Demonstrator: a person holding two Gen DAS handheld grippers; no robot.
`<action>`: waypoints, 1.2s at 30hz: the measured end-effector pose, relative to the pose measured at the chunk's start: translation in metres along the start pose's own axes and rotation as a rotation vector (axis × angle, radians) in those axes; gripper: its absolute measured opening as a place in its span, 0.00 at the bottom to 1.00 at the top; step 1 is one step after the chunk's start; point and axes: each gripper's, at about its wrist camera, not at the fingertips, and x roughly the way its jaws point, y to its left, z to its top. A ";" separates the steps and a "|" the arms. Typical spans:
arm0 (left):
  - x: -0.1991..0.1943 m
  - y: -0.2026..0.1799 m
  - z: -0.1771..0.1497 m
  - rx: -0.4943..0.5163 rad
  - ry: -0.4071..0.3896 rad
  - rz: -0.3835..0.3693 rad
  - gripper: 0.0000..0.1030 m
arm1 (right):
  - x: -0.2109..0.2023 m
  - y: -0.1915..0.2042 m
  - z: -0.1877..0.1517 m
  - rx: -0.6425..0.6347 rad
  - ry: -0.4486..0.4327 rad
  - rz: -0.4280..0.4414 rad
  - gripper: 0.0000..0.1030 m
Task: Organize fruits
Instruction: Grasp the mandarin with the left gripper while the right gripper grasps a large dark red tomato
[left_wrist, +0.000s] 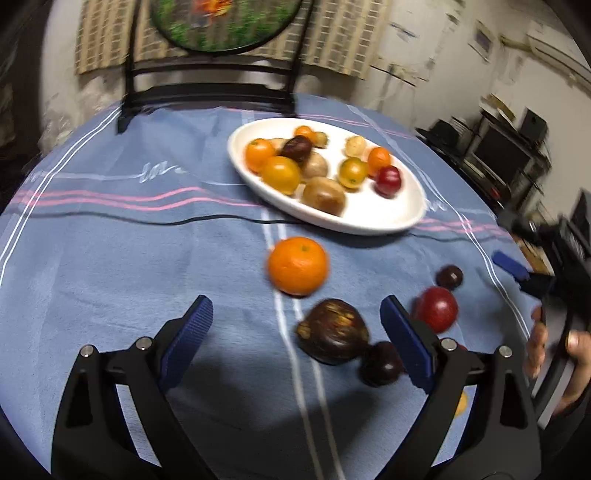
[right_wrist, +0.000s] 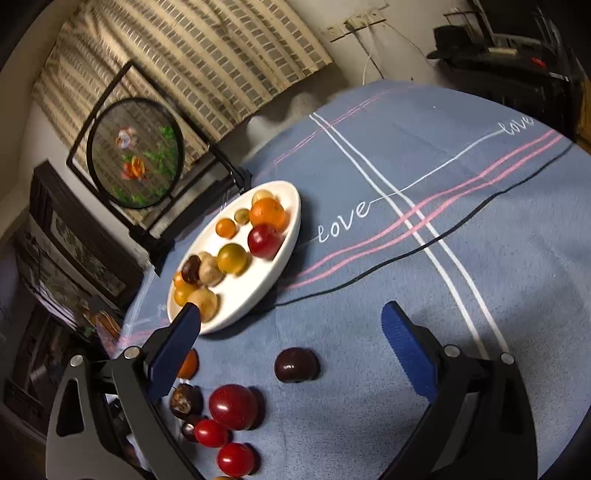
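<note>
A white oval plate (left_wrist: 388, 218) sits on the far part of a blue tablecloth (left_wrist: 110, 258) striped in white and pink. It holds a mix of small fruits: orange and yellow-green citrus, tan-brown ones, a dark purple one and a red plum-like one at its right end.

Loose fruit lies nearer on the cloth. An orange (left_wrist: 297, 266), bright and dimpled, rests just near of the plate. Nearer still is a dark brown mangosteen (left_wrist: 332, 330) with a rough, mottled skin, touching a smaller dark fruit (left_wrist: 380, 363) on its right. To the right sit a glossy red plum (left_wrist: 437, 309) and, beyond it, a small dark purple plum (right_wrist: 296, 364).

The left gripper (left_wrist: 297, 323) hovers above the cloth with its blue pads spread wide; the mangosteen lies between them, untouched. The right gripper (right_wrist: 290, 325) also stands wide apart, nothing gripped, with the dark purple plum lying between its fingers and a cluster of shiny red fruits (right_wrist: 233, 406) nearer, to the left.
</note>
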 end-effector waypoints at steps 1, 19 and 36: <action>0.002 0.003 0.000 -0.016 0.006 0.008 0.91 | 0.000 0.002 0.000 -0.016 -0.001 -0.007 0.96; 0.047 -0.019 0.018 0.096 0.107 0.084 0.76 | 0.004 0.001 -0.007 -0.026 0.040 0.004 0.96; 0.045 -0.015 0.019 0.072 0.030 0.081 0.44 | 0.003 0.018 -0.015 -0.152 0.047 -0.019 0.96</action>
